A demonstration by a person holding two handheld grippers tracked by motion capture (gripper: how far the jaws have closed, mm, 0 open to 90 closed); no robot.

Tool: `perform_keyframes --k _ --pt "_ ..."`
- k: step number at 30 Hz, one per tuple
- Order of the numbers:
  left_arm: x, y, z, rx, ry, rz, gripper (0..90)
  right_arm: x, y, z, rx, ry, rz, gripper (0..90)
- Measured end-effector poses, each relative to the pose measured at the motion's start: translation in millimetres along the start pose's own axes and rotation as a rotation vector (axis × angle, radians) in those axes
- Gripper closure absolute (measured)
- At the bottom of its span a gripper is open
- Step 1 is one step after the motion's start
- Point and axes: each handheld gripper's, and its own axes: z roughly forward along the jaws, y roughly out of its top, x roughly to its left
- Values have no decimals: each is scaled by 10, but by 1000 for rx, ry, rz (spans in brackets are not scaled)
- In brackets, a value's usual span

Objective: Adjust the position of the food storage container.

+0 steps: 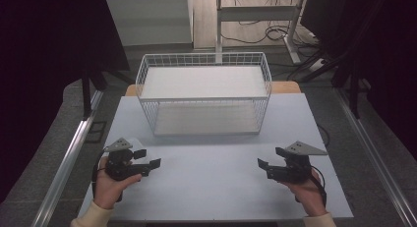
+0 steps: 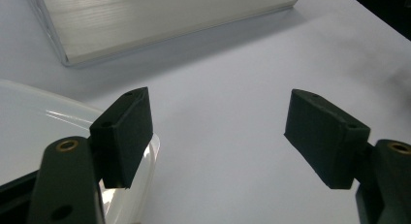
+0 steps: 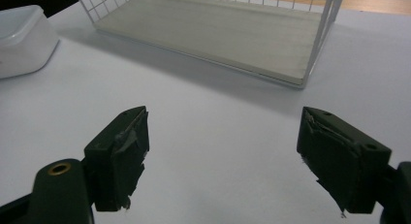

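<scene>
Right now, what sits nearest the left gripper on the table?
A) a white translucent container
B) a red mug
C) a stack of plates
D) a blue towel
A: in the left gripper view a white translucent container lies right beside and under one finger of the left gripper, whose jaws stand wide apart with nothing between them; the wire basket sits farther off.

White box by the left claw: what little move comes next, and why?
Probably the left claw should turn a little toward the white box and slide around its edge. Its jaws stand wide open with nothing between them, and the box sits right beside one jaw. The wire rack stands behind on the table, so it may go there.
</scene>
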Motion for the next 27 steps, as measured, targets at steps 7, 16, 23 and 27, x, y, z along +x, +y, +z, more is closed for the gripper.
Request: perform_keyframes --k 7,16,23,27 --pt "-16 -15 -27 -7 8 -4 249 2 -1 -38 3 0 -4 194" --pt "-18 -29 -82 -13 0 3 249 22 38 -57 -1 -2 0 198" --pt "-7 -32 -61 -5 4 1 250 10 -3 -14 19 0 -11 199" --pt "-11 -31 -75 -7 4 3 250 16 -8 -3 26 0 -13 199"
